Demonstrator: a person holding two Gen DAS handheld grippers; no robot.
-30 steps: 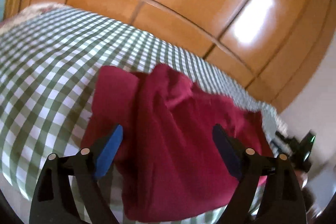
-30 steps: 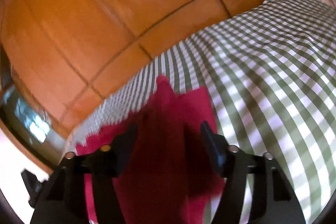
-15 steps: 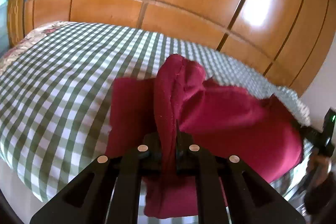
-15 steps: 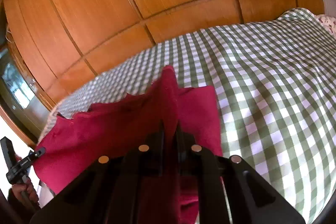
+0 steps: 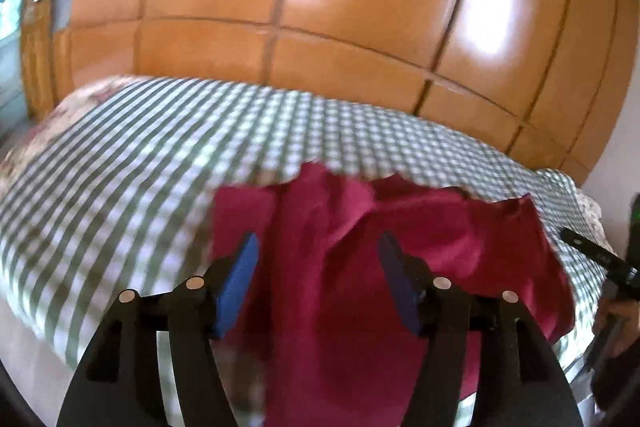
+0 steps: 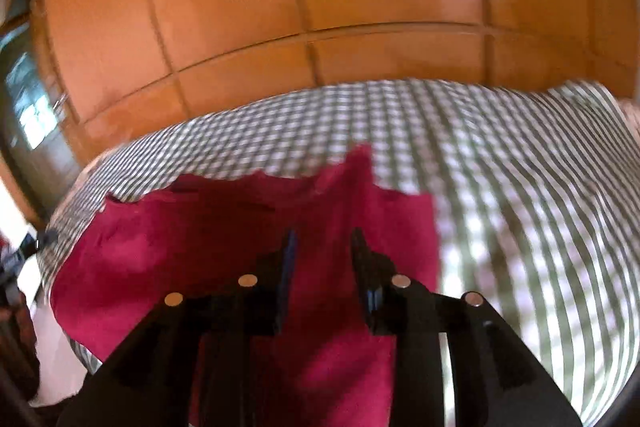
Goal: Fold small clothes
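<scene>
A dark red garment (image 5: pixel 400 251) lies rumpled on a green-and-white checked bedspread (image 5: pixel 120 163), with a raised ridge of cloth near its middle. My left gripper (image 5: pixel 318 247) is open above the near part of the garment, its blue pads on either side of the ridge, holding nothing. In the right wrist view the same garment (image 6: pixel 200 227) spreads to the left. My right gripper (image 6: pixel 322 239) is open with a narrow gap, over the garment's near right part, and the cloth lies loose below it.
A glossy orange wooden wardrobe (image 5: pixel 320 7) stands right behind the bed. The other gripper and a hand show at the right edge of the left wrist view (image 5: pixel 616 287). The checked bedspread (image 6: pixel 520 187) stretches right in the right wrist view.
Half a second ago both grippers were shut on a fold of the red garment. Now both have opened and let it go, and the cloth has dropped onto the bed.
</scene>
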